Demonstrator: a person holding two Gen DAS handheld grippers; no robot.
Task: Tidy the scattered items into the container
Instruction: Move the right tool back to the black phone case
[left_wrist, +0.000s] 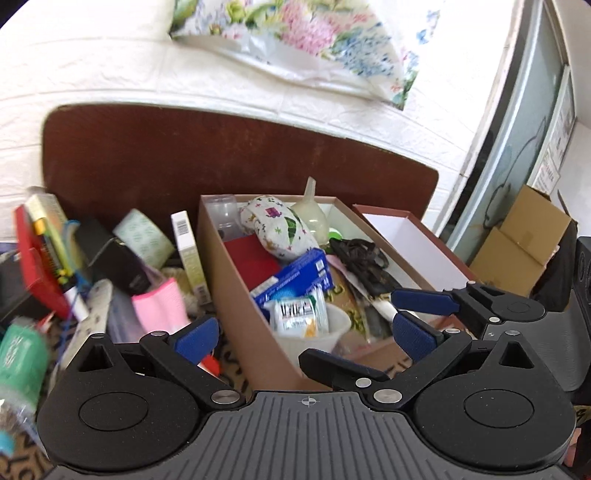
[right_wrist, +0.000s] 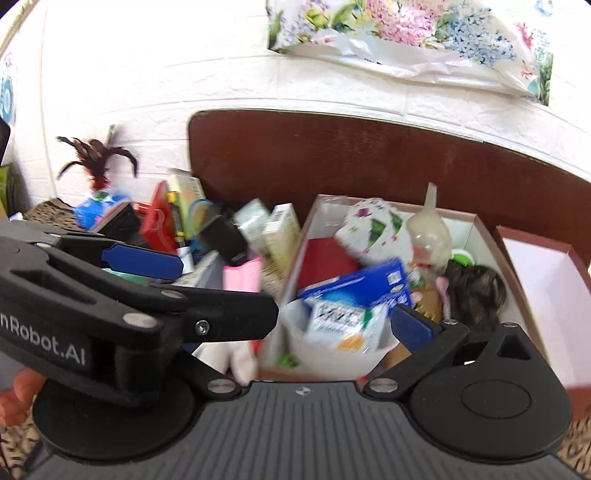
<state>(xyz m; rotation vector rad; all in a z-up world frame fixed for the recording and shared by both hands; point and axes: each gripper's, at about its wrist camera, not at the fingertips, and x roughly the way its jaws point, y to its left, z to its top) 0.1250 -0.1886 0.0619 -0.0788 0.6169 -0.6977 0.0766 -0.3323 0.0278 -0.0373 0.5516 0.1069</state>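
Left of the brown box (left_wrist: 236, 280), the loose pile with the pink comb (left_wrist: 160, 306) lies nearest the left claw (left_wrist: 303, 332). Both claws gape wide and empty; the right claw (right_wrist: 288, 295) hangs over the box's near end.

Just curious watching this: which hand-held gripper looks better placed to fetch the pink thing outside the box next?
Probably left. The left hand-held gripper, open and empty, has the pink ribbed item beside its left finger, outside the brown cardboard box.

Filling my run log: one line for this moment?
left gripper: open, empty | right gripper: open, empty | box: part-filled | pink item: outside
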